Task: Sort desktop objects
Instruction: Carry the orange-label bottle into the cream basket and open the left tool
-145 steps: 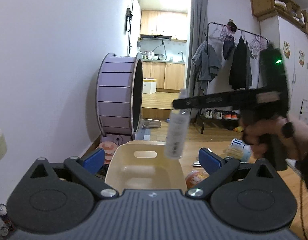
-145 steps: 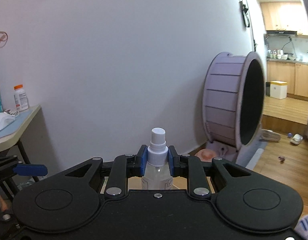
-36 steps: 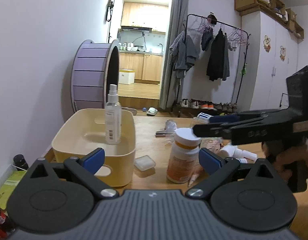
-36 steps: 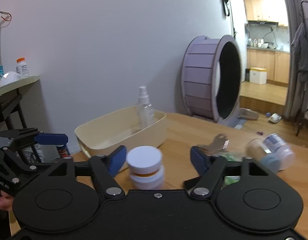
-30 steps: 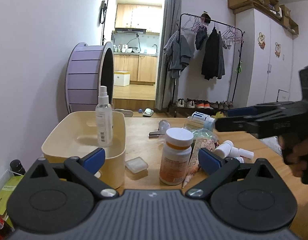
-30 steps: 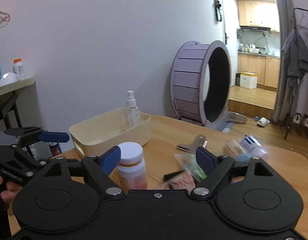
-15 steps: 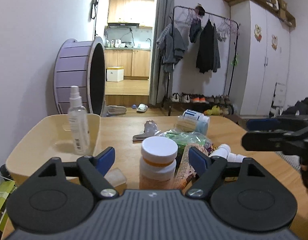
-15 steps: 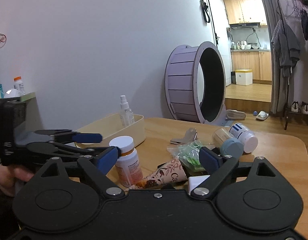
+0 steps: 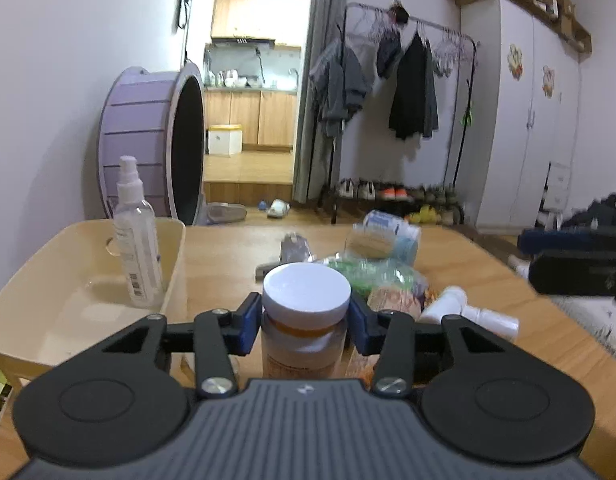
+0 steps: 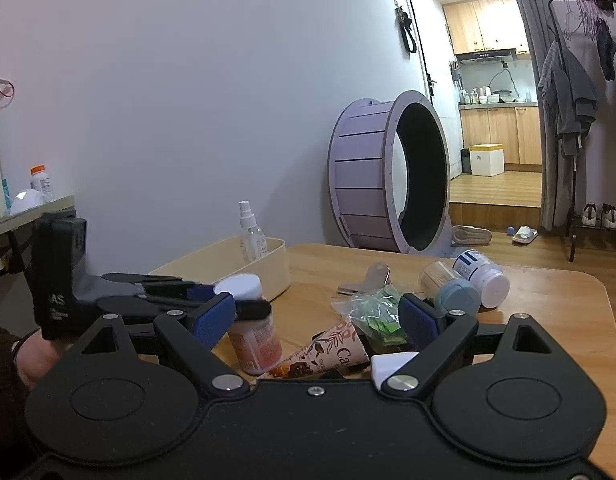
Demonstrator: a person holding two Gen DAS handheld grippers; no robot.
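My left gripper [image 9: 306, 320] is shut on an orange pill bottle with a white cap [image 9: 306, 316], which stands on the wooden table [image 9: 487, 300]. The bottle also shows in the right wrist view [image 10: 252, 320], held by the left gripper [image 10: 212, 296]. A clear spray bottle [image 9: 134, 236] stands upright in the cream bin [image 9: 36, 312], seen too in the right wrist view [image 10: 252, 236]. My right gripper [image 10: 315, 320] is open and empty, above a patterned cone packet [image 10: 331, 354] and a green bag [image 10: 373, 312].
Loose items lie mid-table: a metal clip [image 10: 367, 278], a cork-topped jar [image 10: 447, 284], a white bottle lying on its side [image 10: 481, 272], small white bottles [image 9: 467, 312]. A purple wheel [image 9: 148, 148] stands on the floor behind the table.
My left gripper has moved forward and closed on the pill bottle just under its cap. My right gripper has drawn back to the right and stays open.
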